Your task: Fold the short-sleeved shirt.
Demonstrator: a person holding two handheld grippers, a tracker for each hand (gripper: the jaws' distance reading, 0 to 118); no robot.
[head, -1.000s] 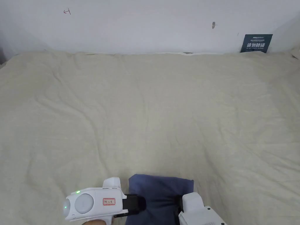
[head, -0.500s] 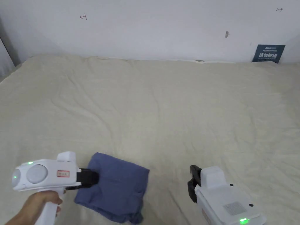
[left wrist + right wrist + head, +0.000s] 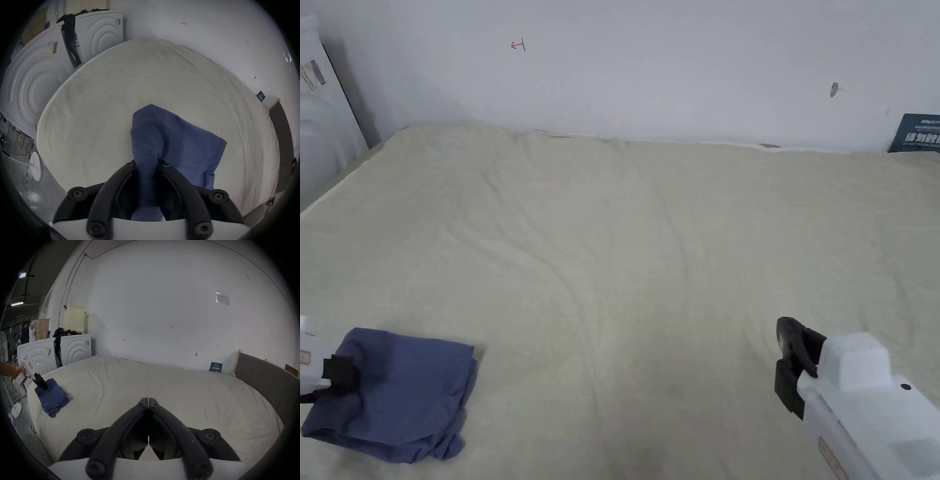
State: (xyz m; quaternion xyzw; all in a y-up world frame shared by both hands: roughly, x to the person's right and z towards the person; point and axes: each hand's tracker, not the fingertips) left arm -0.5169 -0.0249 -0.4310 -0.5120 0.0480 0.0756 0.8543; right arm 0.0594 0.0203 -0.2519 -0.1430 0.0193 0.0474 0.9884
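Observation:
The folded blue short-sleeved shirt [image 3: 400, 394] lies near the bed's front left corner. My left gripper [image 3: 339, 375] is shut on the shirt's left edge; in the left gripper view a bunch of blue shirt [image 3: 170, 142] is pinched between the black jaws of the left gripper [image 3: 146, 164]. In the right gripper view, the shirt [image 3: 52, 395] and the left gripper [image 3: 43, 385] show far left, with a hand holding the tool. My right gripper [image 3: 790, 359] hovers over the sheet at lower right, and the right gripper [image 3: 148, 400] has its jaws pressed together with nothing between them.
The beige sheet of the bed [image 3: 650, 250] runs to a white wall. White appliances [image 3: 53, 352] stand off the left side. A grey headboard [image 3: 266, 379] bounds the right side. A dark sign [image 3: 919, 132] leans at the far right. A fan base [image 3: 36, 167] stands on the floor.
The left gripper has carried the folded shirt leftward across the bed to its left corner. The right gripper has let go of the shirt and now stands apart, shut. The head camera turned too.

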